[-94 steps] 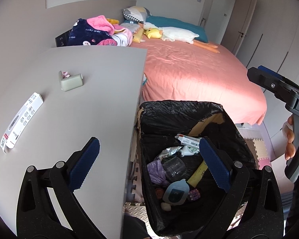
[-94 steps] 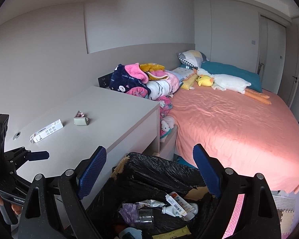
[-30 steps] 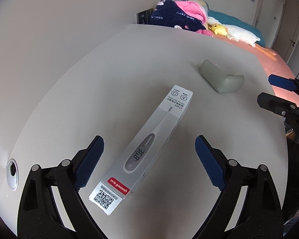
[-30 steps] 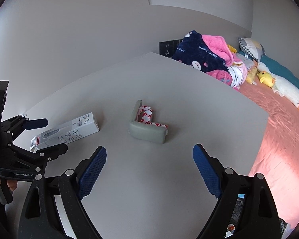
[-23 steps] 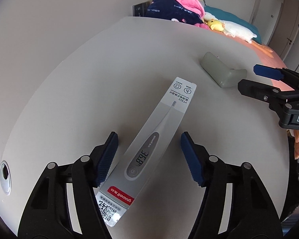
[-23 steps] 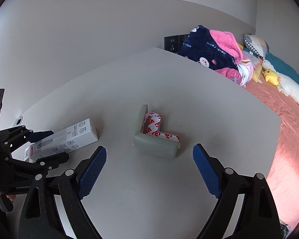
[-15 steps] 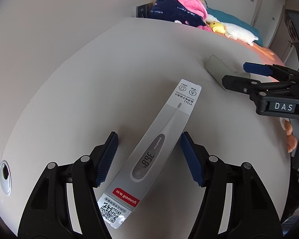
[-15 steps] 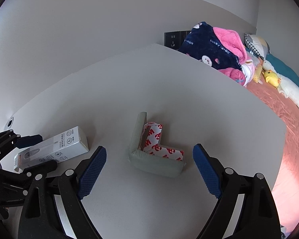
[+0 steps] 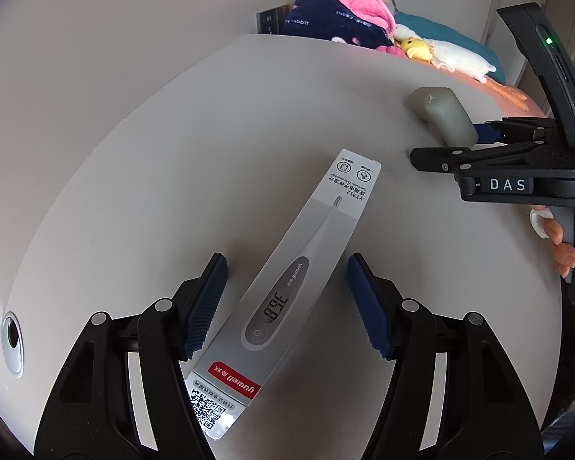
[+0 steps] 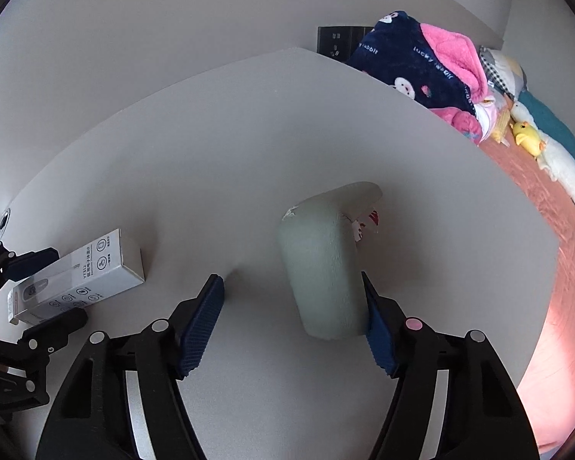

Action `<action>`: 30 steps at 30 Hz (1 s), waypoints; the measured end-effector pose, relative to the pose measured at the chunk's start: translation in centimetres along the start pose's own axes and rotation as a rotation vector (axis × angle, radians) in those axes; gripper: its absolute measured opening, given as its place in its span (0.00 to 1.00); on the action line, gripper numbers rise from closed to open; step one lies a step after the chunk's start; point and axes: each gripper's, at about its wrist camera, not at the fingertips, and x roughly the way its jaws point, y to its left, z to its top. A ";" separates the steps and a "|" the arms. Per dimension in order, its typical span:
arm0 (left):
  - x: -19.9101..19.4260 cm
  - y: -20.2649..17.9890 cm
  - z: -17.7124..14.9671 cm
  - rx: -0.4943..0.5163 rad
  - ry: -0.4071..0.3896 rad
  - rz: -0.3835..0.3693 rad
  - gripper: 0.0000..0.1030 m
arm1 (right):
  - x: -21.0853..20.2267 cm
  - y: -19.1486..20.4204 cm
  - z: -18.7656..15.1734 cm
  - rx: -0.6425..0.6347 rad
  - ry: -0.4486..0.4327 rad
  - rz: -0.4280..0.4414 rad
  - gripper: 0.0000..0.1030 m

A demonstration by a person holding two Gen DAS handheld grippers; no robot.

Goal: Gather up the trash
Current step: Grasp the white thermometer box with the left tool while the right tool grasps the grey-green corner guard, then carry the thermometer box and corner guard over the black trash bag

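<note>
"yuwell" on thermometer box point(image 9: 287, 287)

We are looking steeply down from both wrists, close over the desk point(image 9: 172, 134); both views are sharing, seemingly, its far-right bed-side corner.

Beyond your pale grey desk point(image 10: 249, 145) sits a navy-and-pink fleece blanket point(image 10: 421, 65) — then a salmon-pink bed point(image 10: 556, 237) with a yellow-headed plush duck point(image 10: 527, 136); a black wall socket point(image 10: 335, 44) behind.
</note>
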 end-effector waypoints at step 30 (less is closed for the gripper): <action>-2.9 -2.9 0.1 -0.020 -0.052 -0.114 0.26 | -6.6 0.4 -3.6 0.001 -0.128 0.014 0.28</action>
